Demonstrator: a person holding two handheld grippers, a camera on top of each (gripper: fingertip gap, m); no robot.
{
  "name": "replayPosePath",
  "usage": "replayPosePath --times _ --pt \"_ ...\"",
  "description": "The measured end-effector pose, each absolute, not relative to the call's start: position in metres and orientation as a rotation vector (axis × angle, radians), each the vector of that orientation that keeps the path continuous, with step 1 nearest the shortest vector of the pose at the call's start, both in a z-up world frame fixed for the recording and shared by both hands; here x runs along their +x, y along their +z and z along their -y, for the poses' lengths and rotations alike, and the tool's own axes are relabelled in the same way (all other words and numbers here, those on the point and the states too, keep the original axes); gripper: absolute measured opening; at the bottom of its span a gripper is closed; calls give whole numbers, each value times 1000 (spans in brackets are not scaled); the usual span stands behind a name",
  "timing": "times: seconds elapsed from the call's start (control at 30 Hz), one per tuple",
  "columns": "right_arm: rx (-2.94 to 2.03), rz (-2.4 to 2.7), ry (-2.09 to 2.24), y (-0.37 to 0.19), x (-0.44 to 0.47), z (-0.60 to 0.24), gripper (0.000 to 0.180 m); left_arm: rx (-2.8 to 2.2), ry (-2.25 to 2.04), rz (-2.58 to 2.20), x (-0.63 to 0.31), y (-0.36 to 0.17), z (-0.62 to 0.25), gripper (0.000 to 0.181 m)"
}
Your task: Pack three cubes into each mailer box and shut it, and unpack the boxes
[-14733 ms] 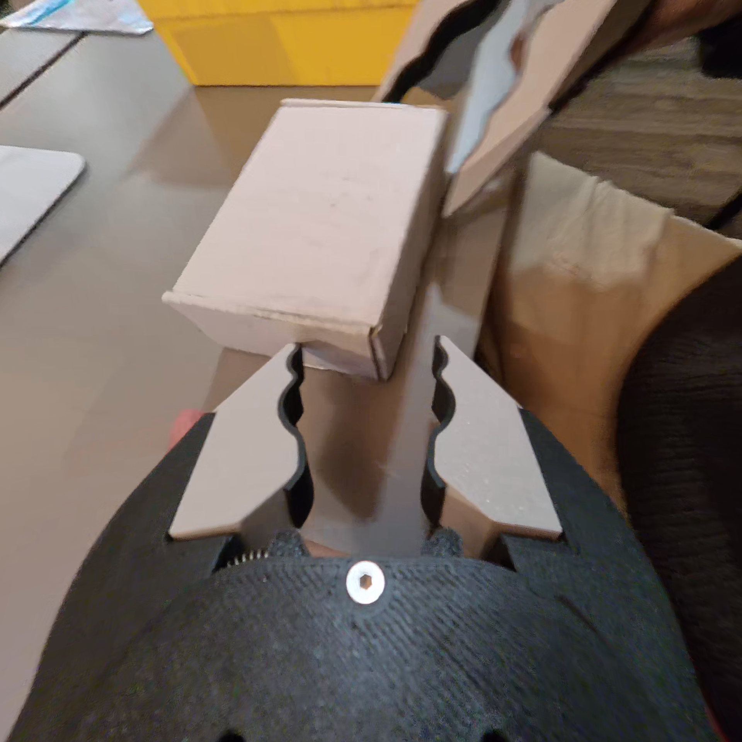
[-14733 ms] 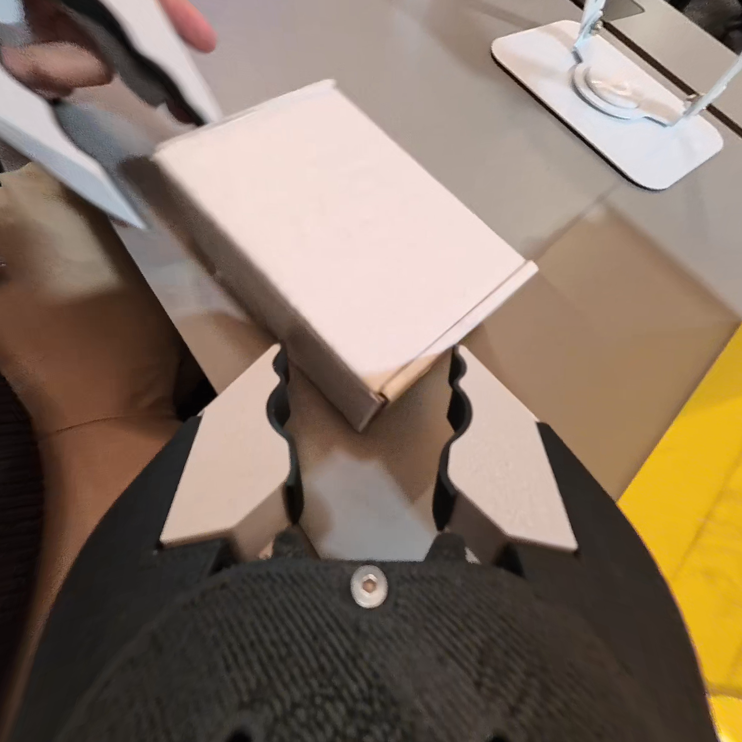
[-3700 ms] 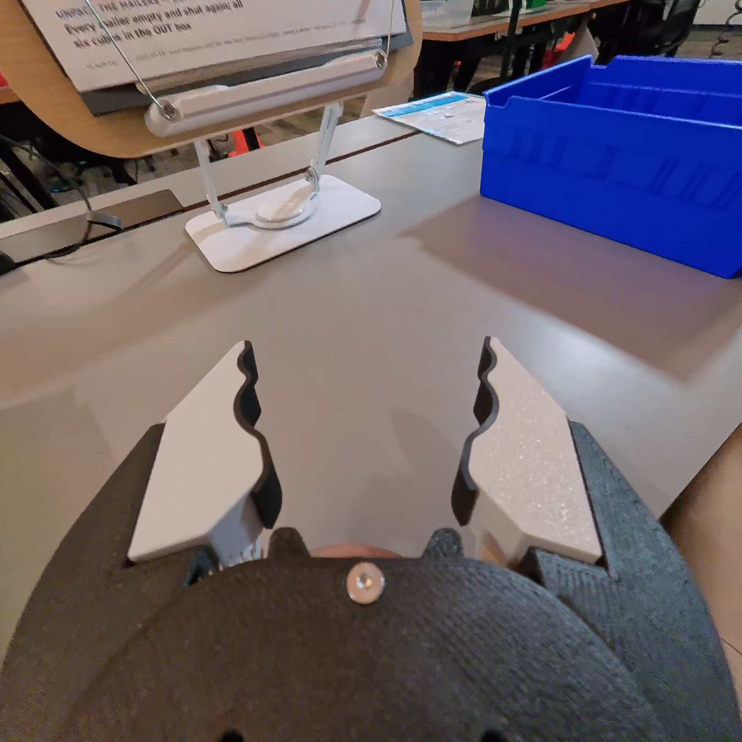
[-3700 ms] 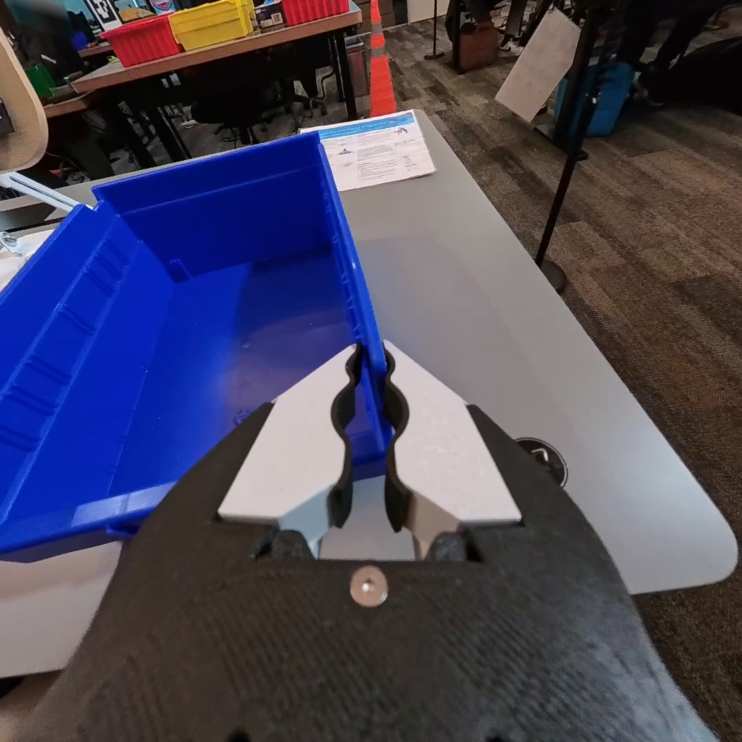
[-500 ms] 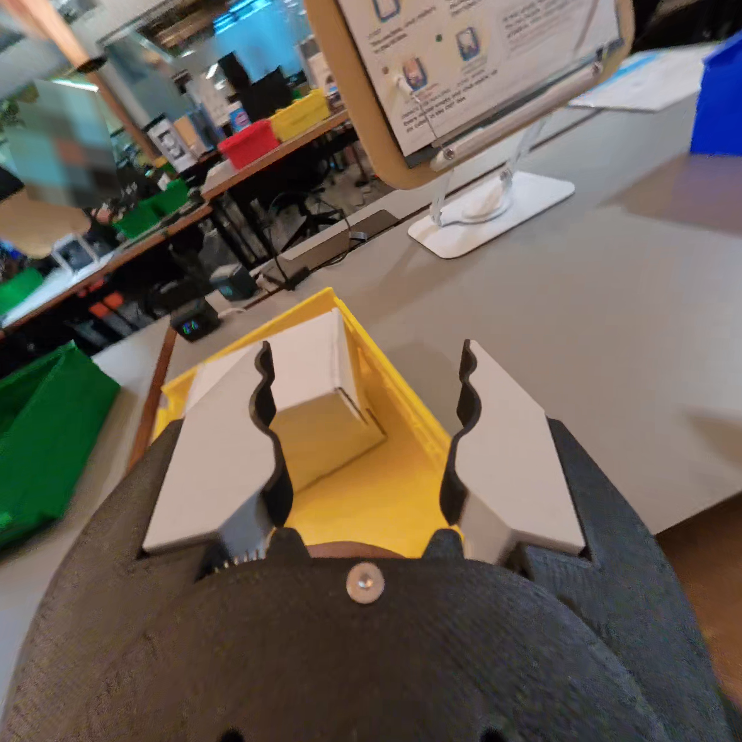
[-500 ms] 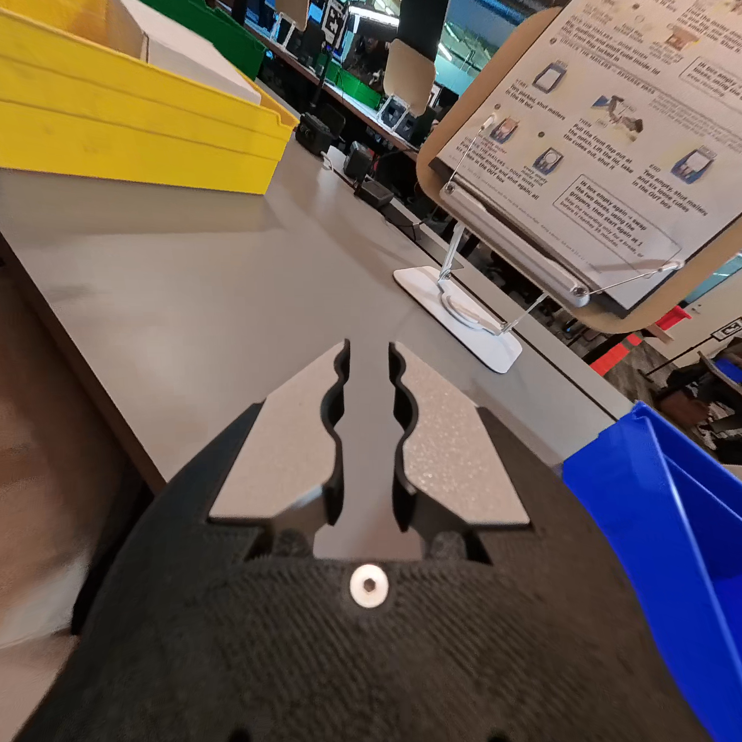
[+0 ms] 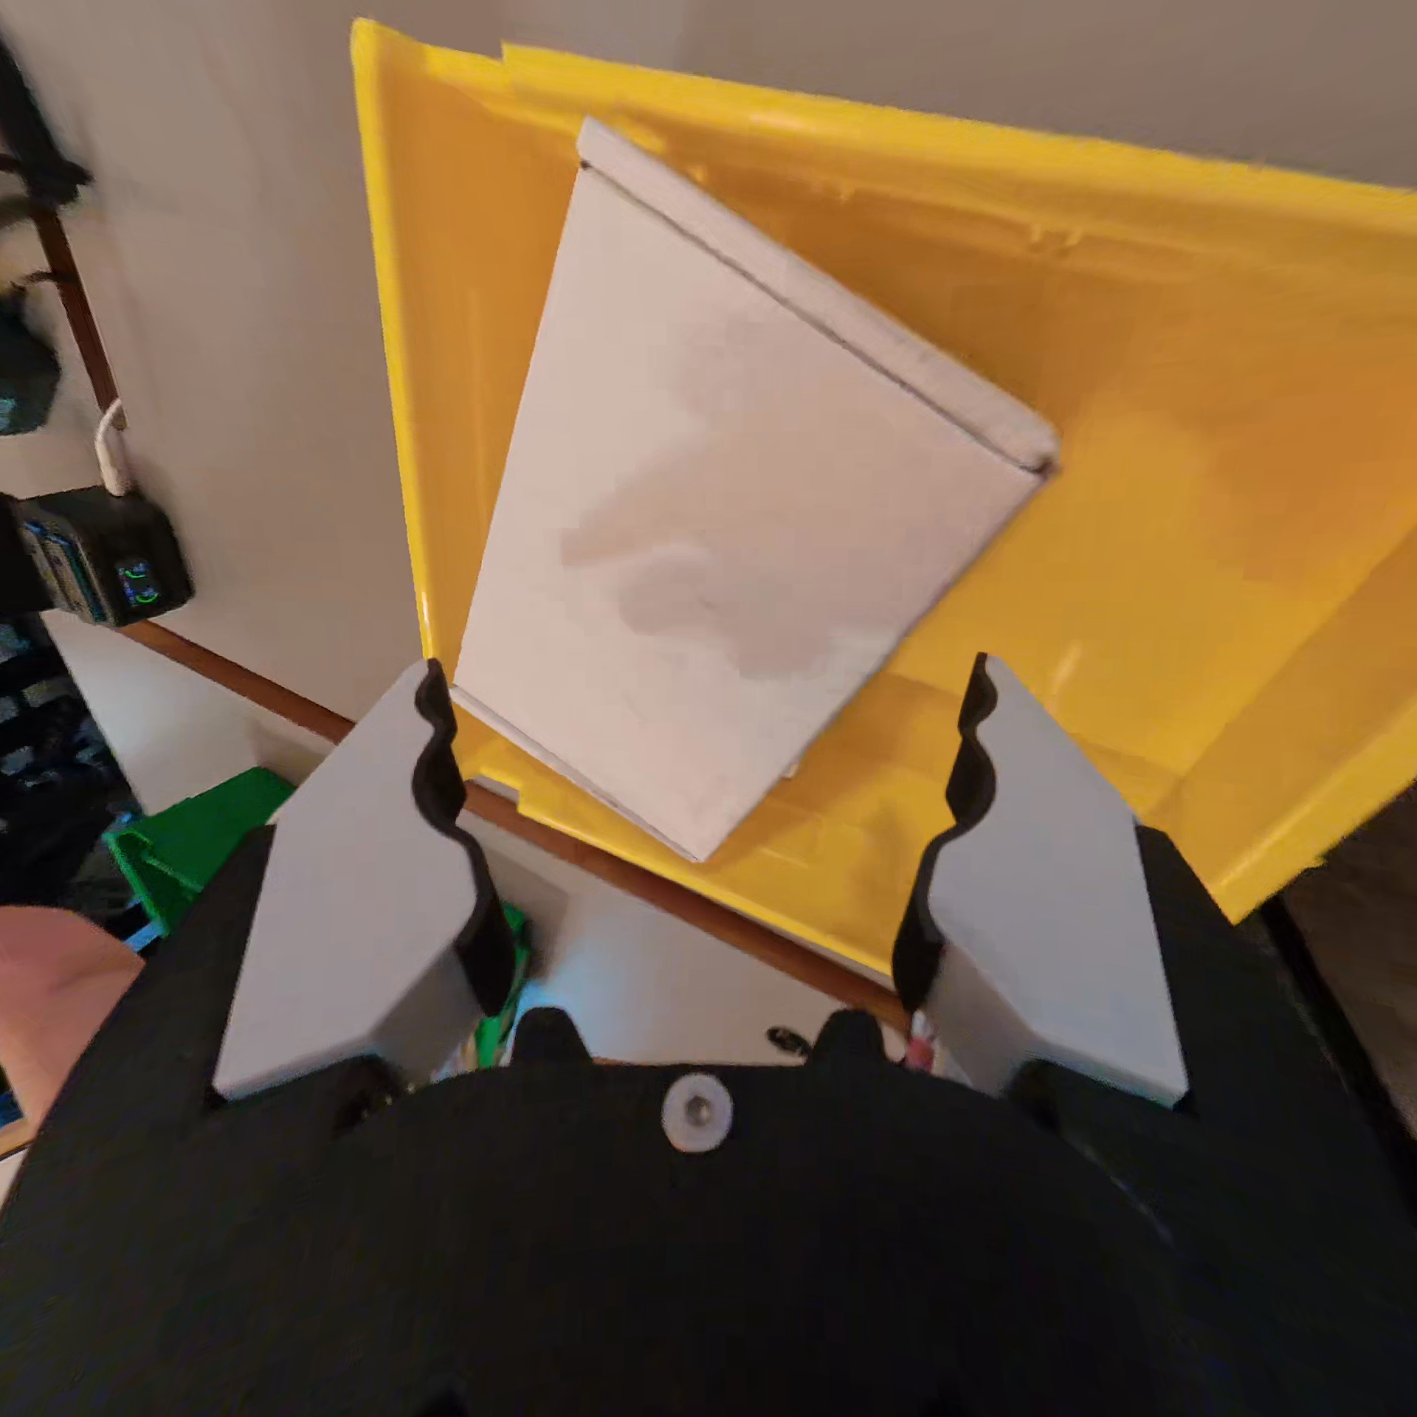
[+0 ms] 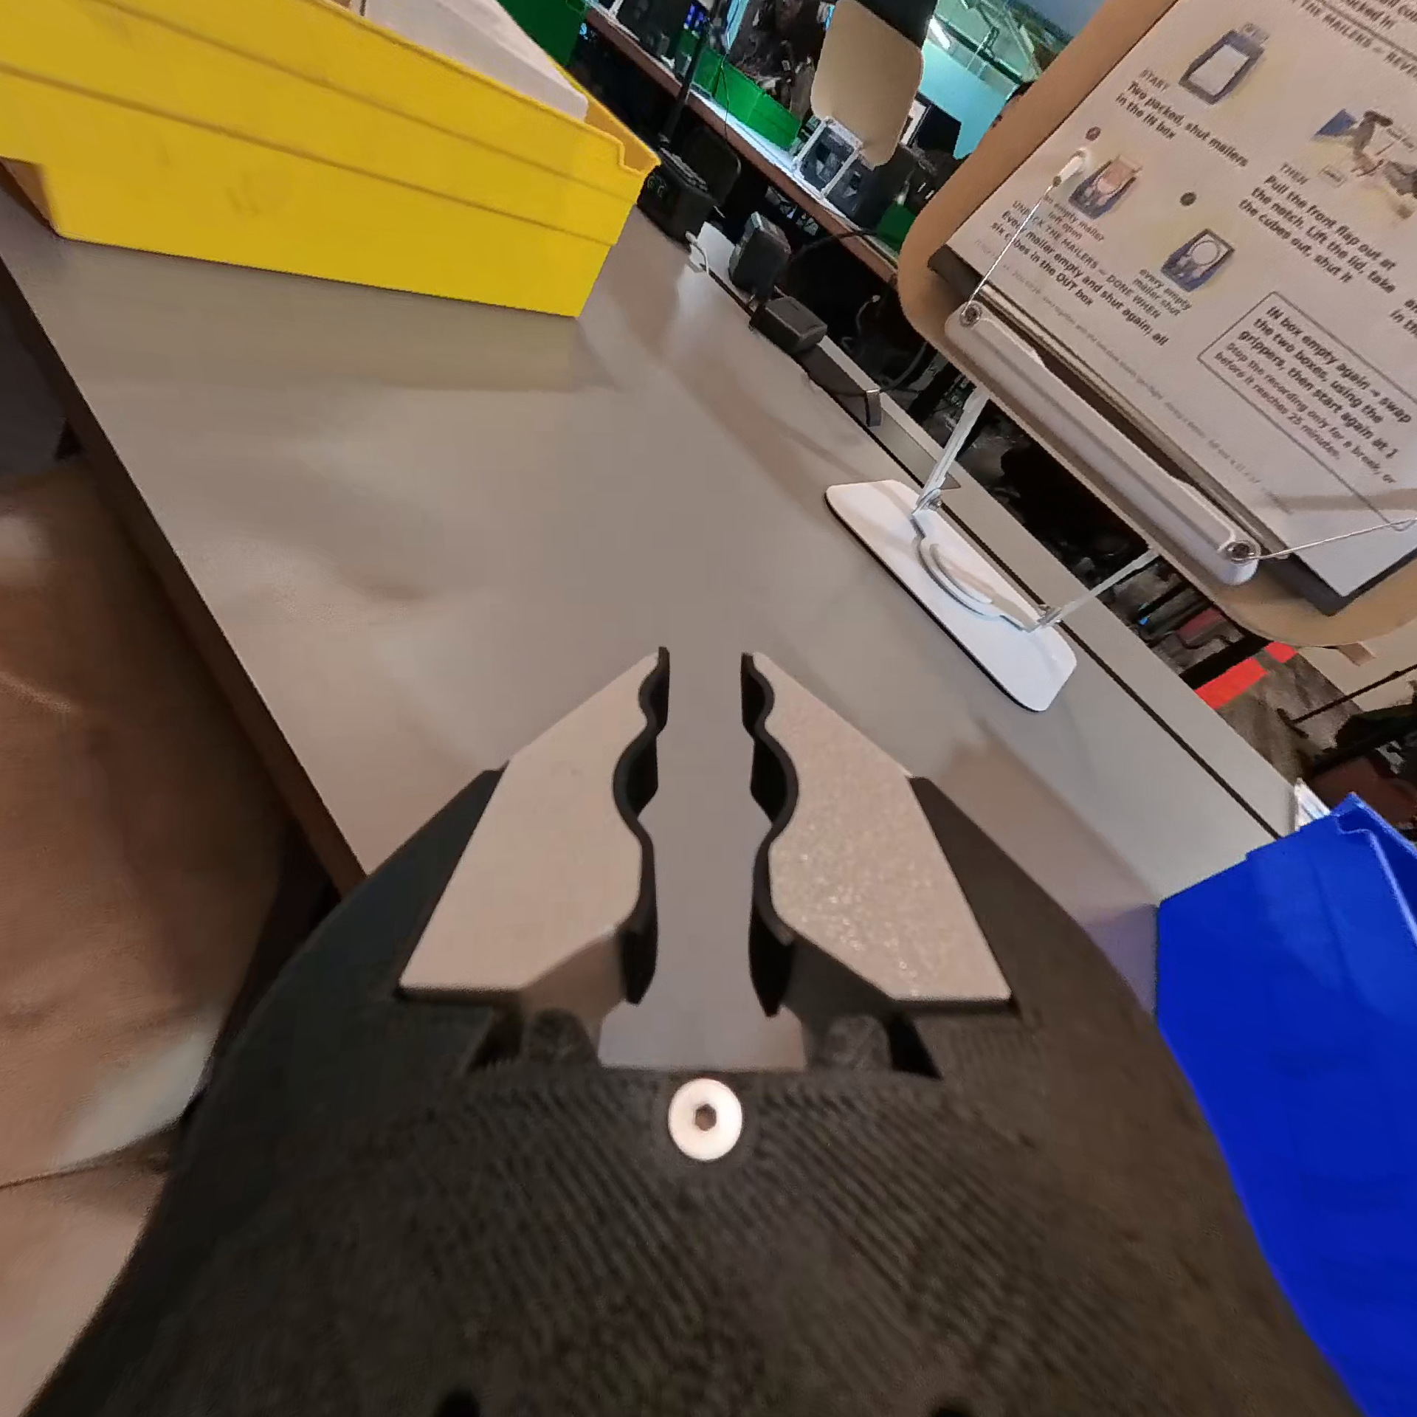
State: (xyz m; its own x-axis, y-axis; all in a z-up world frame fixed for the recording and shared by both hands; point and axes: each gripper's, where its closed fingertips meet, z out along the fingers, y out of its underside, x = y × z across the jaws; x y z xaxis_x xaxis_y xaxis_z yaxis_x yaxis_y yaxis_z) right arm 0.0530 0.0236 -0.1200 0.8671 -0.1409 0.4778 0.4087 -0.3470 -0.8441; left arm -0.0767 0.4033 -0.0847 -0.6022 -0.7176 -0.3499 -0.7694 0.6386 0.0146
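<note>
My left gripper (image 7: 705, 675) hangs over the yellow bin (image 7: 1150, 399) with its fingers (image 7: 360, 882) spread wide and nothing between them. I look almost straight down into that bin: one shut mailer (image 7: 736, 491) lies flat on the bin floor, turned at an angle to the walls, its left edge close along the bin's left wall and its near corner pointing toward the gap between my fingers. The fingertips sit above the mailer's near edge and, as far as I can tell, do not touch it; the picture is smeared by motion, so I would not swear to the height. Beyond the bin's near wall I see the brown table edge (image 7: 690, 874), and lower down something green (image 7: 192, 843). Left of the bin a small black device with a lit display (image 7: 100, 560) sits at the side. My right gripper (image 8: 704, 659) is well away from the bin, over bare table (image 8: 460, 498), its fingers (image 8: 537, 866) drawn narrow with only a slim gap and holding nothing. From there the bin (image 8: 307, 184) lies far off to the upper left, with a pale mailer top (image 8: 491, 46) showing over its rim. A document stand (image 8: 997, 598) rises across the table from the bin, and a blue bin (image 8: 1303, 1035) sits at the right edge, farthest from the yellow one.
</note>
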Motion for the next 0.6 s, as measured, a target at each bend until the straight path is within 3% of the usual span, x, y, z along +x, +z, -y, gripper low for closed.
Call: replayPosePath --times 0.1,0.3,0.5,0.6 --pt "-1843 193 -567 -119 56 -23 17 -1126 450 -2606 -72 -102 -423 133" --pt "-1847 165 -506 -119 59 -25 16 -1120 458 -2731 -69 -138 -419 155" --pt "-1836 202 -481 -115 50 -24 16 -1059 520 -2749 -76 -135 -421 150" --pt "-1834 282 -460 -114 37 -23 16 -1084 522 -2717 -82 -123 -417 137"
